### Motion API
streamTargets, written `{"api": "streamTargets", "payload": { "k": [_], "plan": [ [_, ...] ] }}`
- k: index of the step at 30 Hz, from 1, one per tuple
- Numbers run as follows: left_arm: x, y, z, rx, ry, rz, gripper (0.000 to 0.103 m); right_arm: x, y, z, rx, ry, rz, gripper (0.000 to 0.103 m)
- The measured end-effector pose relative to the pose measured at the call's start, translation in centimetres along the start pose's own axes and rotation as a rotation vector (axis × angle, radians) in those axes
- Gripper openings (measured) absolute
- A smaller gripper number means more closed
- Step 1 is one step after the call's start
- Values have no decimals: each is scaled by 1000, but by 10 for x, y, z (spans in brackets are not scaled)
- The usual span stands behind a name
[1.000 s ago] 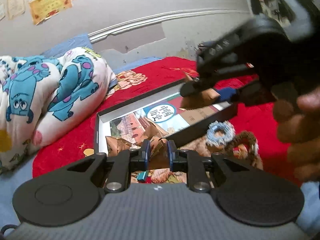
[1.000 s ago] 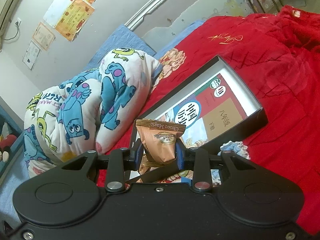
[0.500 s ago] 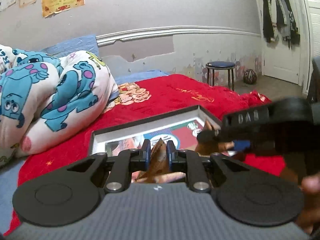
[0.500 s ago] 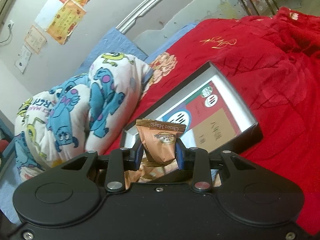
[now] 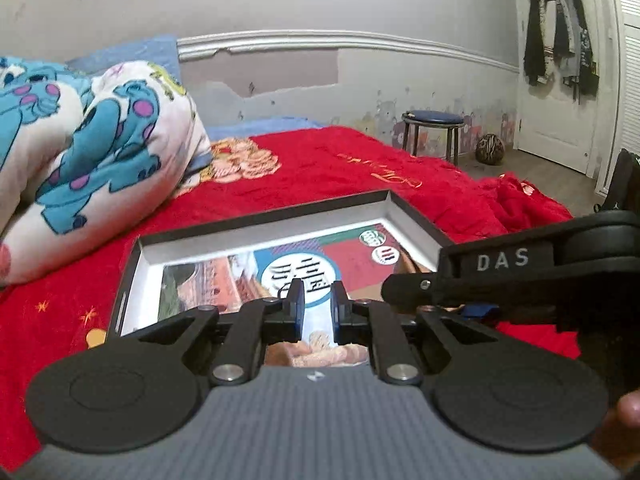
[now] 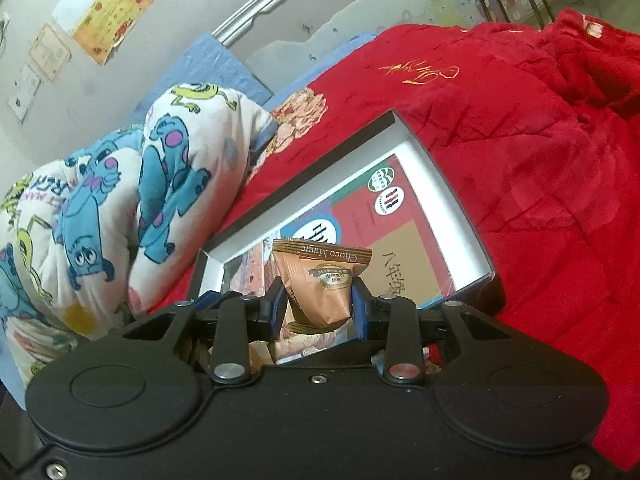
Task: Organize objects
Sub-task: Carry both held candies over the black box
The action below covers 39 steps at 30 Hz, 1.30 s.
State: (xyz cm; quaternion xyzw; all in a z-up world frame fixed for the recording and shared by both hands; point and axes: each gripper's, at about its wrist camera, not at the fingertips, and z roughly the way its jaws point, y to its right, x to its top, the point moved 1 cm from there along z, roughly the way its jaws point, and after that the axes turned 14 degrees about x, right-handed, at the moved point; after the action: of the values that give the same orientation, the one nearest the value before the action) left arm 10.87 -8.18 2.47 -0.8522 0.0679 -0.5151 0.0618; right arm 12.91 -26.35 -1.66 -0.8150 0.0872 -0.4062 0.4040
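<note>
Inside, black tray (image 6: 472, 216) (open), textbook (image 6: 404, 256) flat

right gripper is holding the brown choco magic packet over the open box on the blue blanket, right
Not quite: the blanket is red, not blue. The right wrist view shows the right gripper shut on the brown Choco Magic packet, with the open box beyond it lying on the red blanket.

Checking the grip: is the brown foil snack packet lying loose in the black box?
No, the right gripper clamps the brown foil snack packet above the black box.
</note>
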Motion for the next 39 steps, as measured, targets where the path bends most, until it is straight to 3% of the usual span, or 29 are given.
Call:
{"api": "streamTargets", "payload": {
  "k": [4,5,6,11,16,19,22,25,26,31,39],
  "plan": [
    [8,-23,-19,11,17,6,25,-1,-10,-6,-7,-6,-19,32],
    [8,-31,-26,17,21,-4,38,-1,-14,-9,-12,-3,-28,32],
    [9,-38,-33,15,11,-12,41,-1,-18,-13,-19,-1,-39,32],
    [-5,-50,-57,-74,-67,-5,54,-13,-38,-36,-59,-22,-76,32],
    [-38,-29,-51,-105,-201,13,55,-37,-55,-60,-89,-78,-92,32],
    [-52,-14,-38,-59,-246,77,55,-39,-58,-58,-95,-92,-112,32],
    [-63,-13,-24,-41,-291,61,58,-40,-52,-52,-96,-108,-95,32],
    [-67,-11,-20,-47,-300,42,59,-42,-47,-48,-103,-123,-81,32],
    [-67,-9,-20,-42,-301,46,48,-41,-46,-46,-100,-127,-79,32],
    [-66,-9,-20,-35,-310,43,43,-42,-49,-42,-75,-131,-85,32],
    [-61,-11,-25,-23,-309,53,42,-40,-49,-36,-60,-130,-75,32]
  ]
}}
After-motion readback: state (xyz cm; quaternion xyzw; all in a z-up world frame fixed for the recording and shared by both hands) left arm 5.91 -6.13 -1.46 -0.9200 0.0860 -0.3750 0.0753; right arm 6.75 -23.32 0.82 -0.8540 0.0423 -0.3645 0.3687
